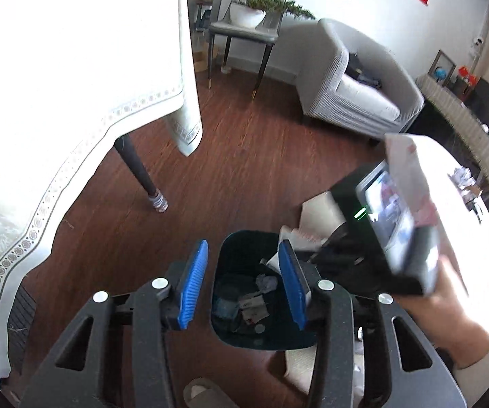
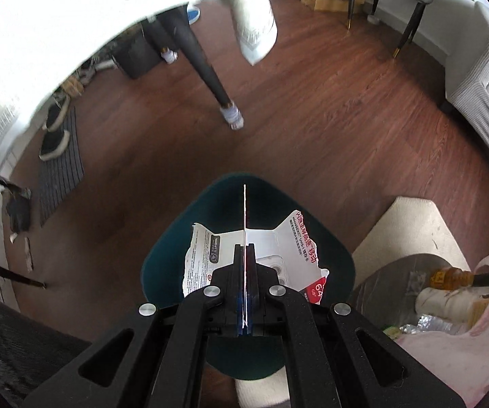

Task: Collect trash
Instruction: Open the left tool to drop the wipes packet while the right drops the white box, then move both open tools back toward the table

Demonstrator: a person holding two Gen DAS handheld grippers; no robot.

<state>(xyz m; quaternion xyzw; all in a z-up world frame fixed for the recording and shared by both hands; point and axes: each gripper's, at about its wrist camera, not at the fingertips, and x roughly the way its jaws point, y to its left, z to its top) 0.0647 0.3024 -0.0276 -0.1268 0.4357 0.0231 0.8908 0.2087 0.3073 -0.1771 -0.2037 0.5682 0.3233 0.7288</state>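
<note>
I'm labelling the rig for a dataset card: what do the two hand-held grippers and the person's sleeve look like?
The left hand-held gripper has black matte linkage arms with round silver pivot bolts and ribbed blue finger pads. The right hand-held gripper has the same black build and silver bolts. The sleeve is cream-coloured.

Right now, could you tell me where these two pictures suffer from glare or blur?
Left wrist view: tablecloth blown out white, right gripper and its hand smeared. Right wrist view: tablecloth overexposed and blurred, the packaging over the bin sharp.
</note>
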